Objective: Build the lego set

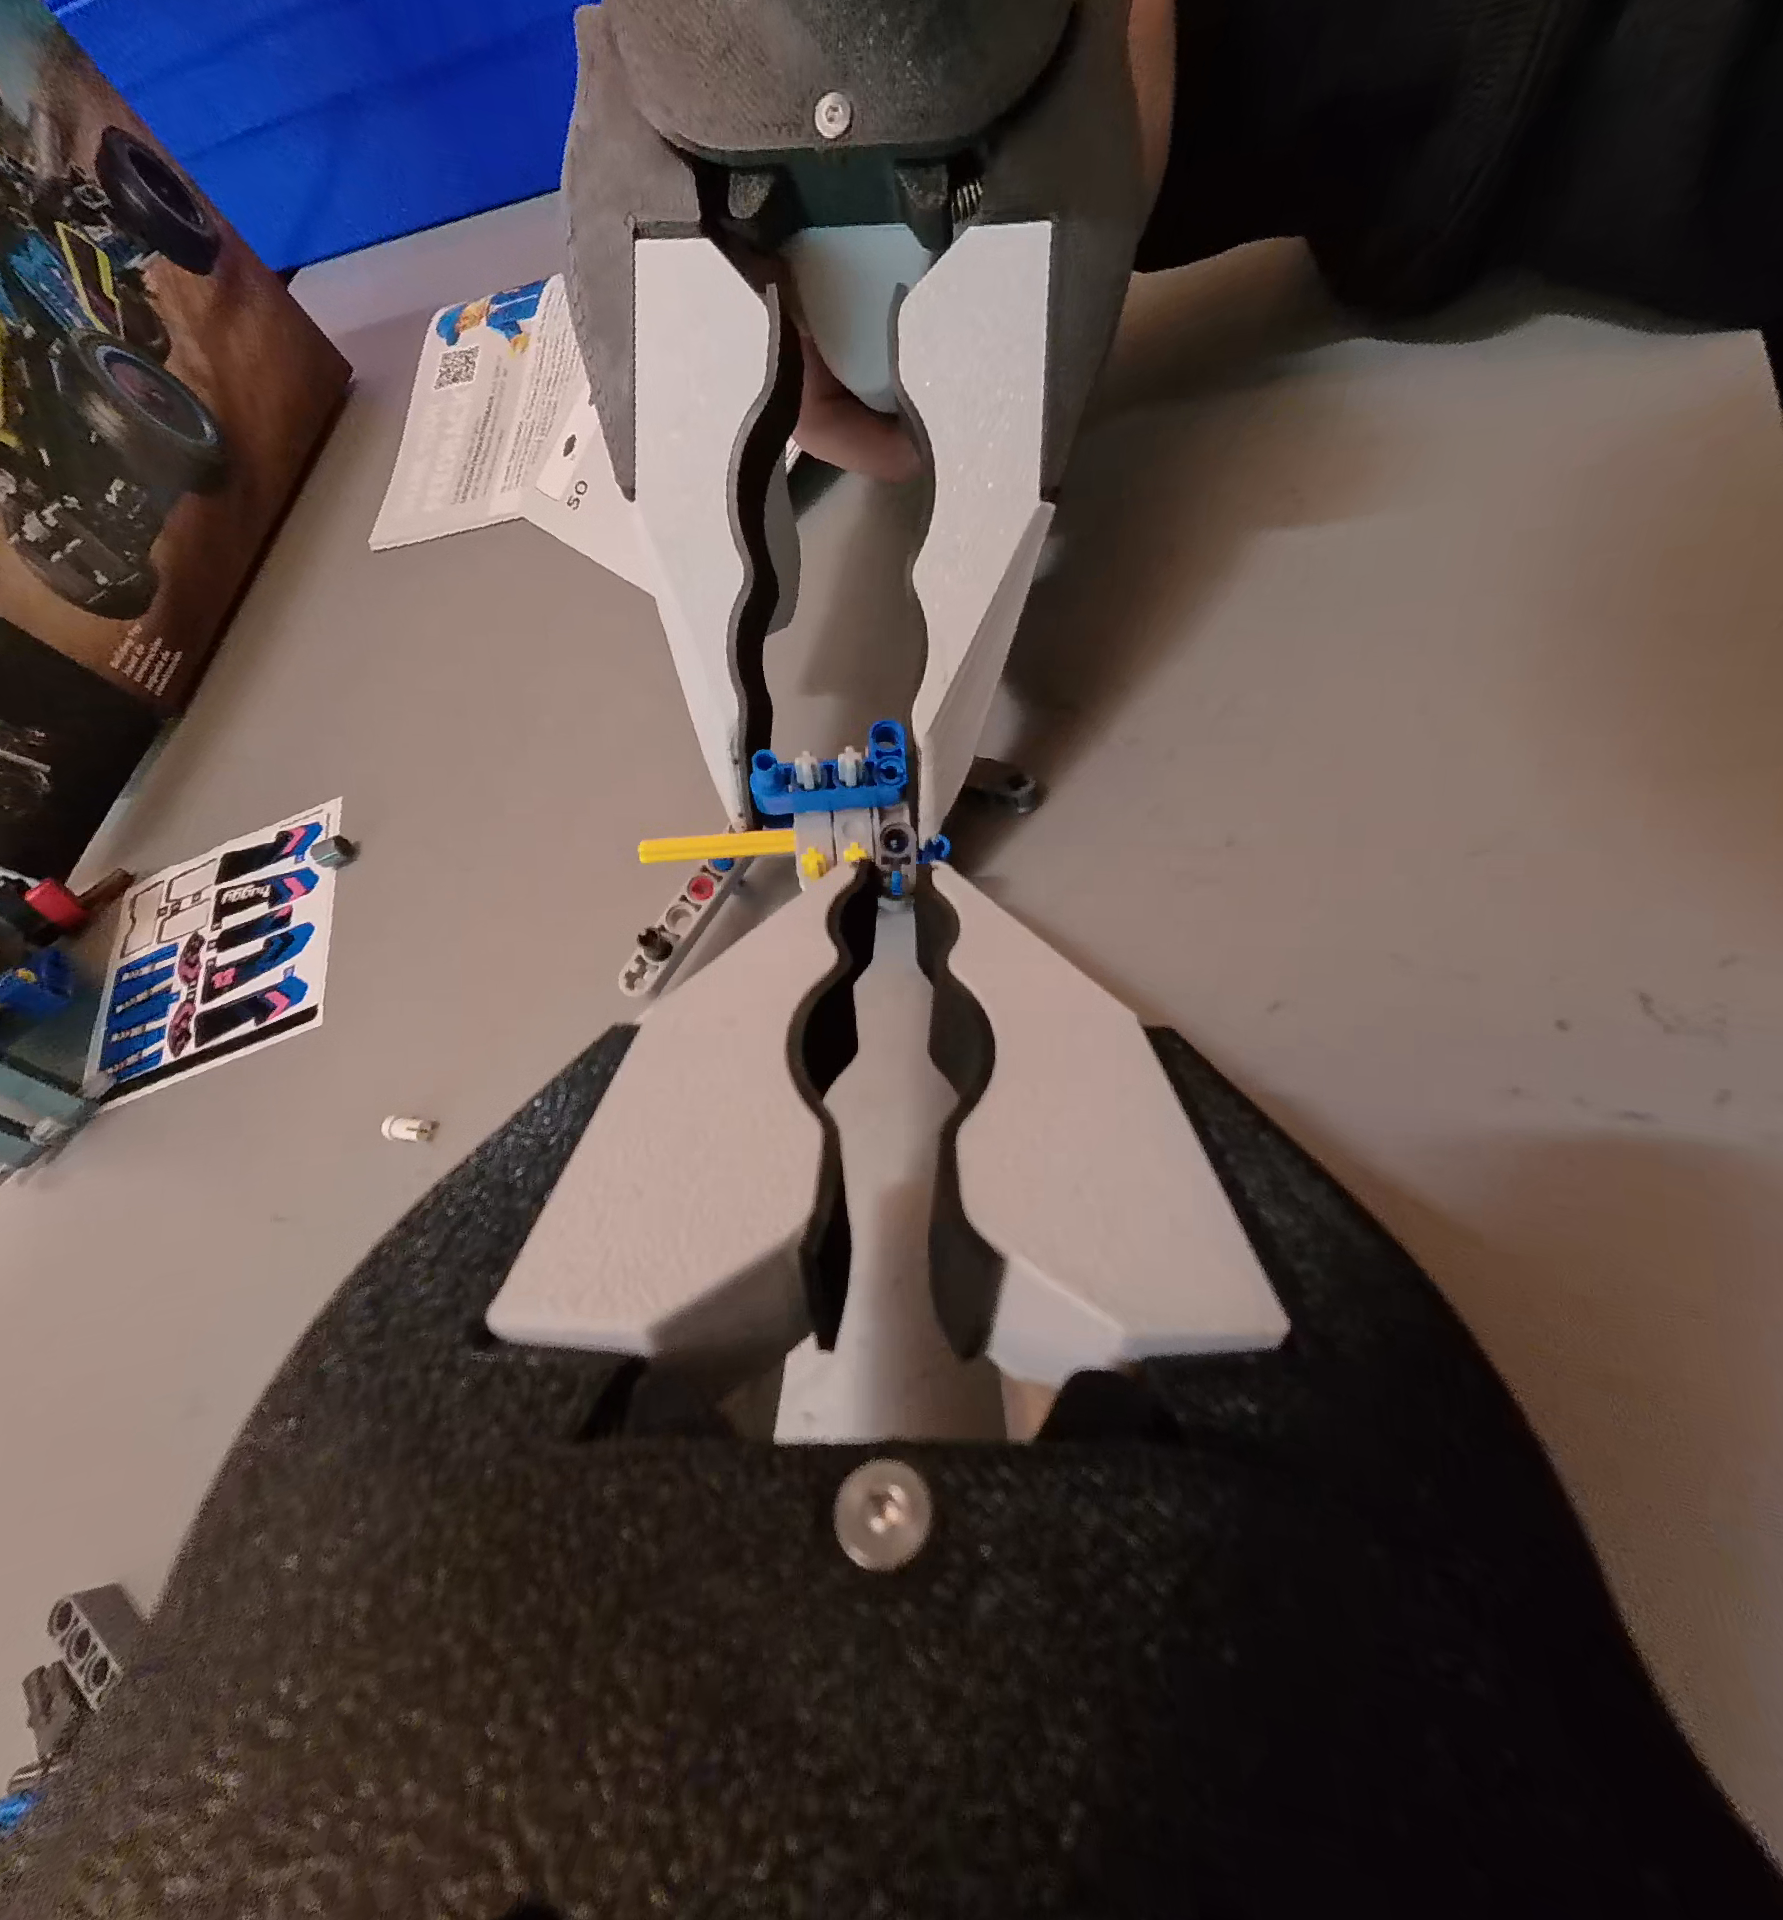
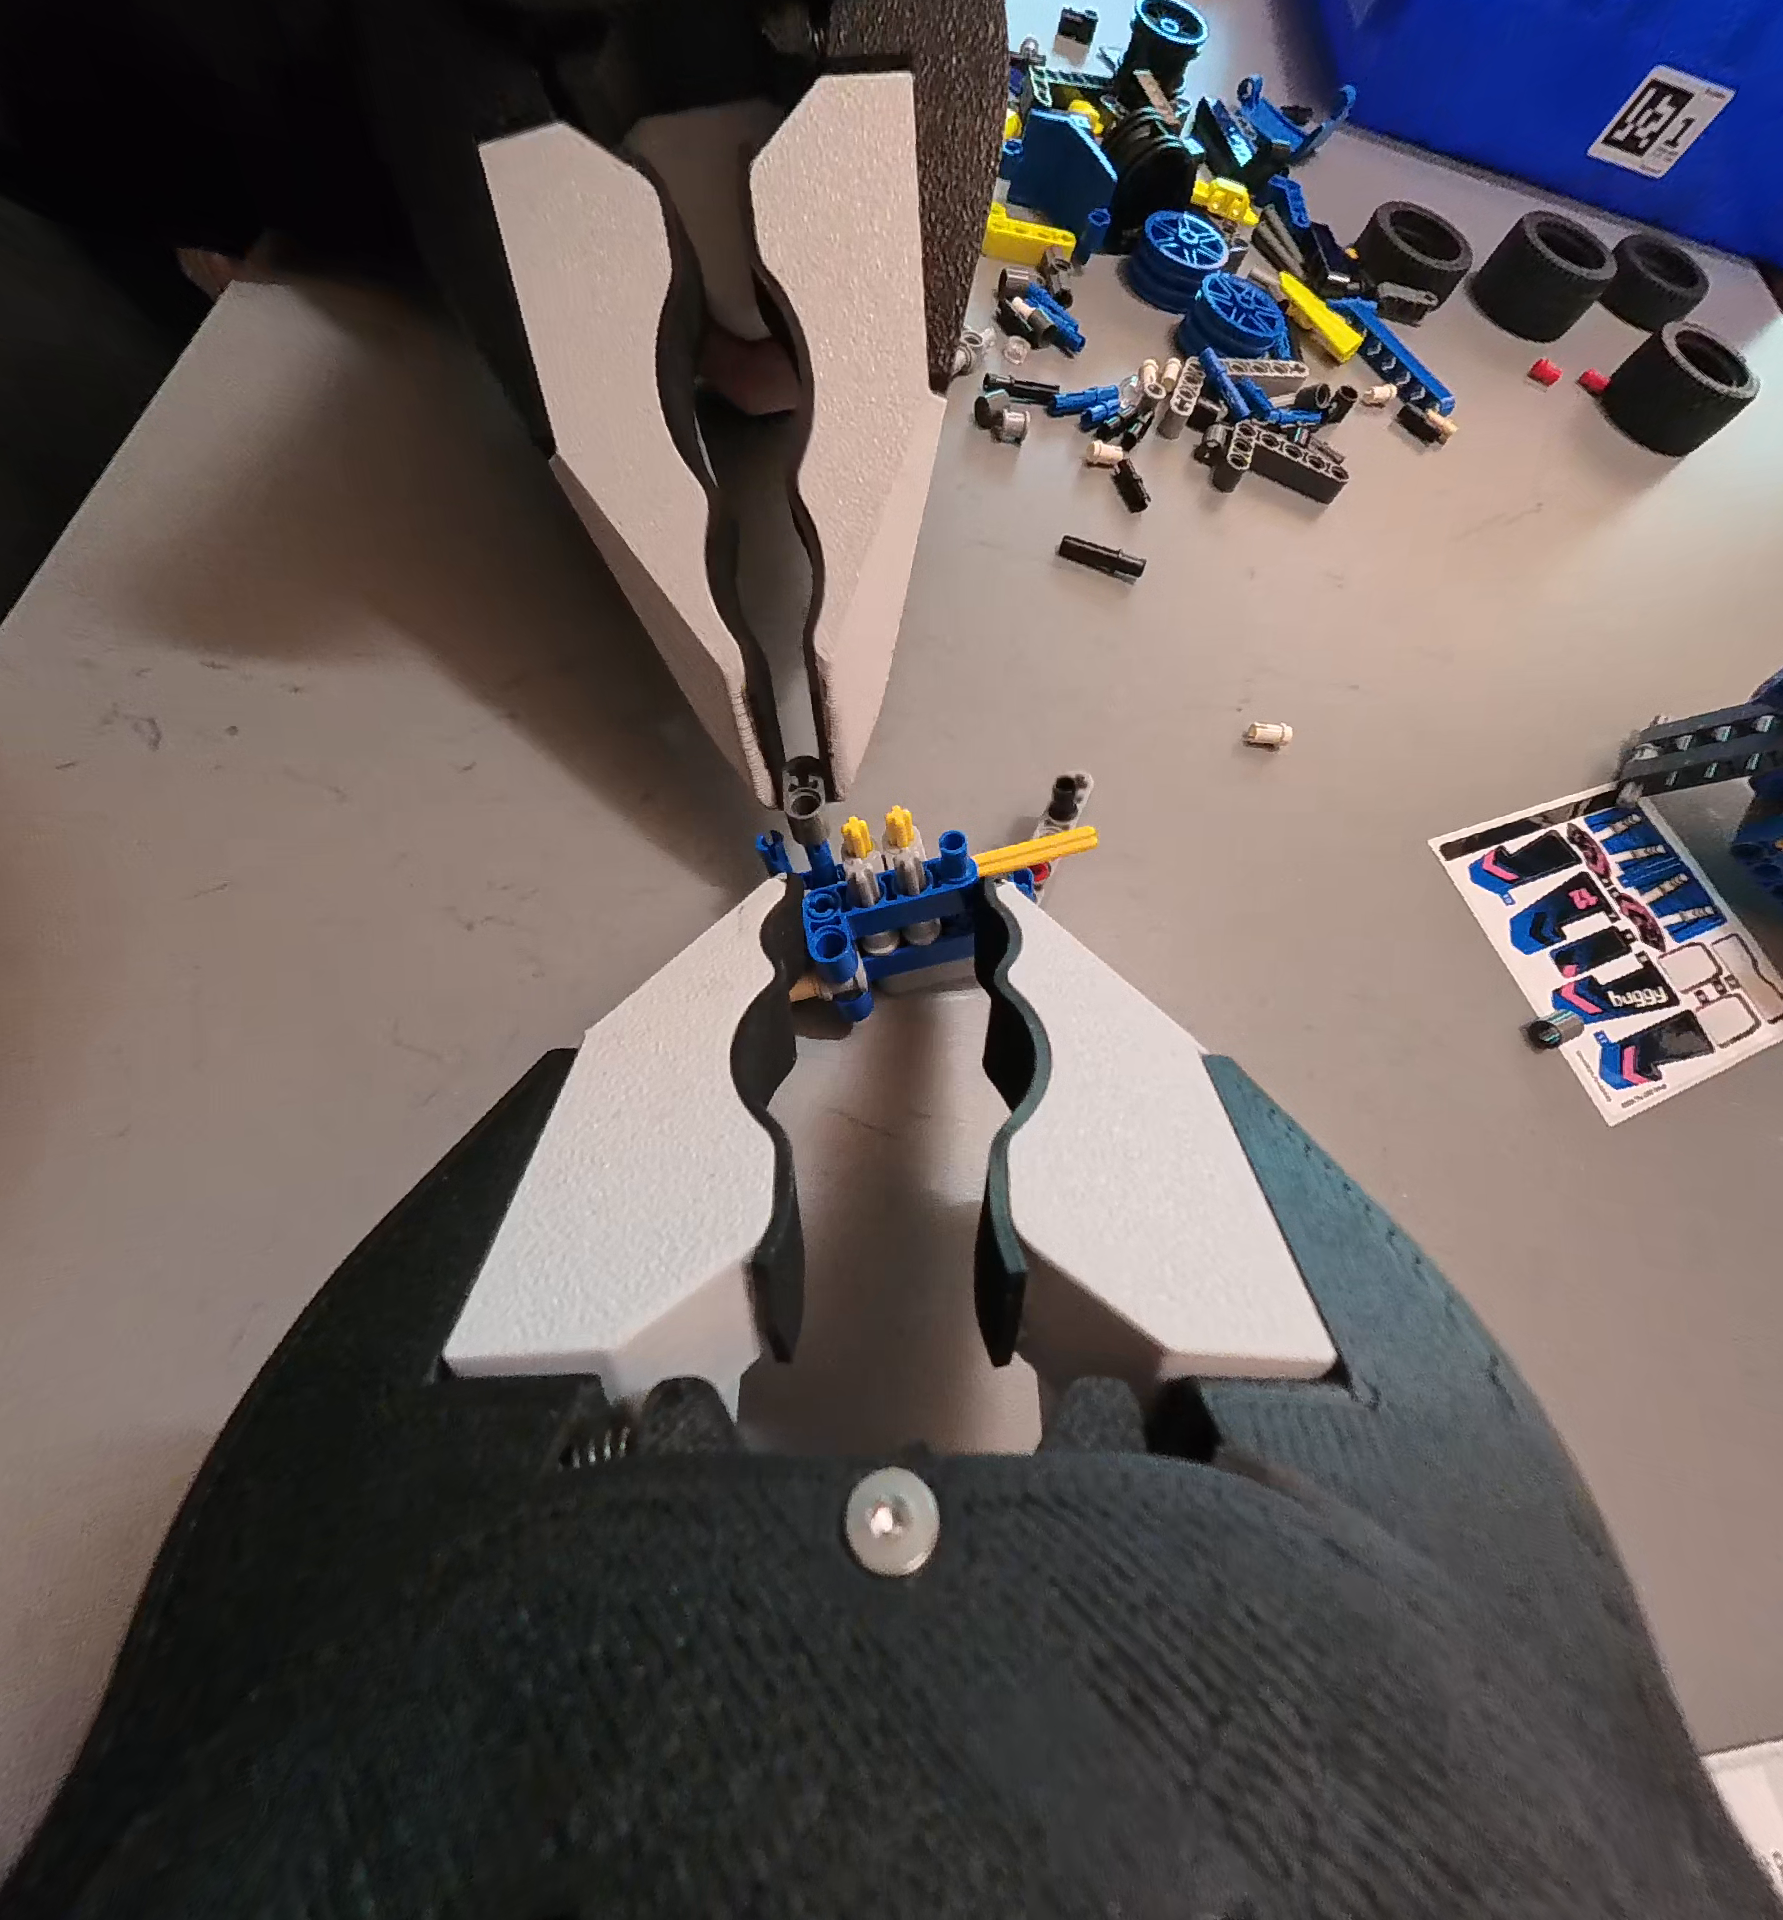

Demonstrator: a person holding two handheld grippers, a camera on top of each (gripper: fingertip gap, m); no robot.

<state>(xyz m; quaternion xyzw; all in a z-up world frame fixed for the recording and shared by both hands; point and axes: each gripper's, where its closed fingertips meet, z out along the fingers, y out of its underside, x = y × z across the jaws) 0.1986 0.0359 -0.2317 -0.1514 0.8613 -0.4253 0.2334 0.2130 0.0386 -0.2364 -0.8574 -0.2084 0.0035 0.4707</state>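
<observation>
A small blue sub-assembly [image 2: 887,920] with grey connectors, yellow-tipped pins and a yellow axle [image 2: 1038,847] sticking out sideways is held above the grey table [image 2: 295,675]. My right gripper [image 2: 887,914] is shut on it, one finger on each side. My left gripper [image 2: 802,795] comes from the opposite side, shut on a dark grey connector [image 2: 804,800] that touches the assembly's far corner. In the left wrist view my left gripper [image 1: 892,883] pinches that connector [image 1: 895,840] at its tips, and the right gripper [image 1: 835,800] holds the blue assembly [image 1: 830,779] with the axle [image 1: 710,849] pointing left.
A pile of loose parts [image 2: 1230,312], black tyres [image 2: 1541,275] and a blue bin [image 2: 1593,104] lie far right. A sticker sheet [image 2: 1614,956] and a partial build [image 2: 1780,810] lie right. The set's box [image 1: 87,364], a booklet [image 1: 482,416] and a grey beam [image 1: 669,945] lie nearby. My two grippers' fingertips are within a few centimetres of each other. The right tips stand about 20 cm off the partial build [image 2: 1780,810]. Seen from the left wrist view [image 1: 2,1009] as well.
</observation>
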